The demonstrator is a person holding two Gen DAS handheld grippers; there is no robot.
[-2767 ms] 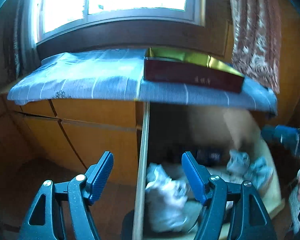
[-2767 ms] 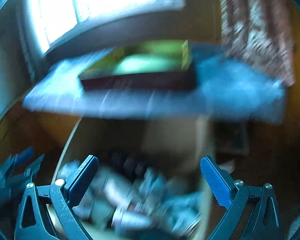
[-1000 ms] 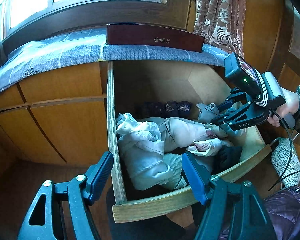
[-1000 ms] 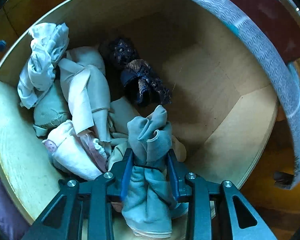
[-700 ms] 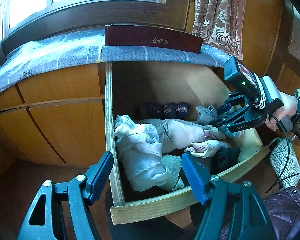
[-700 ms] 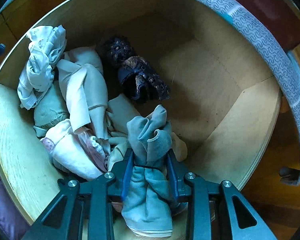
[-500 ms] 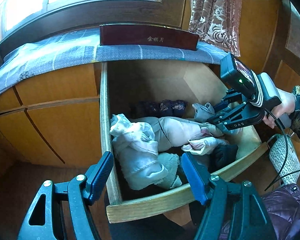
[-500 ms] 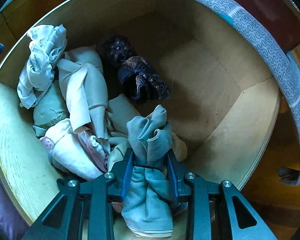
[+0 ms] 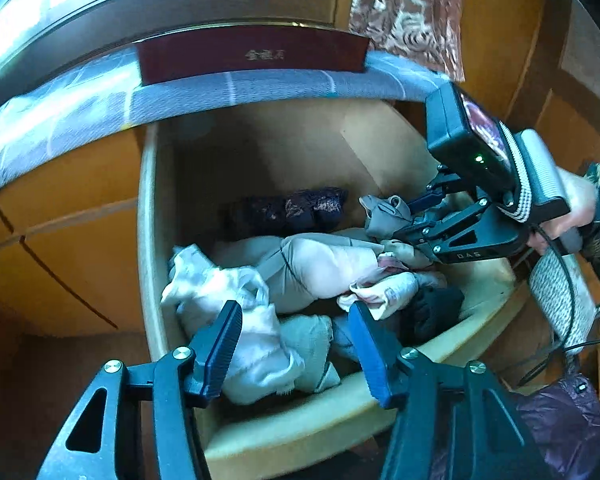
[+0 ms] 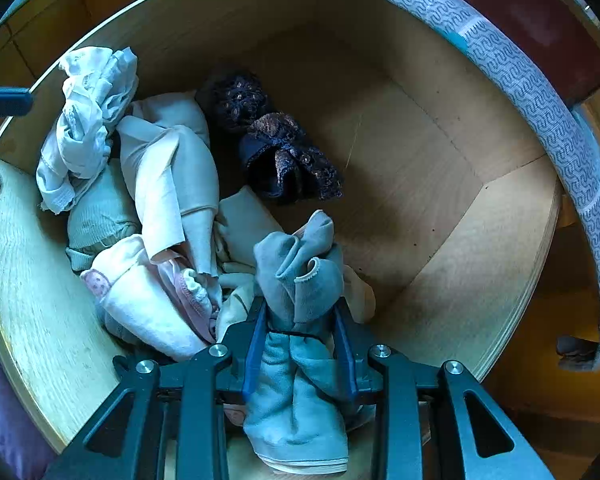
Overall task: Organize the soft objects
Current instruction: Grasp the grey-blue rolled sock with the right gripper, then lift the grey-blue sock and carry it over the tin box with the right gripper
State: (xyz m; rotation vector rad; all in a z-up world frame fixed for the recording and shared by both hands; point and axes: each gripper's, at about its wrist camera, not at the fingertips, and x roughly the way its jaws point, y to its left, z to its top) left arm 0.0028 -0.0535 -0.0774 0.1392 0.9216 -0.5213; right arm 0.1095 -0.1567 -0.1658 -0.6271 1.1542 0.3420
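Left claw [image 9: 294,354] dipped nearer, gaping over wooden drawer [image 10: 440,184], right claw [image 10: 300,344] pinching grey cloth [image 10: 300,276], window above.

Open drawer [image 9: 300,432] of crumpled garments [image 9: 320,268], left gripper [image 9: 296,344] jaws apart above
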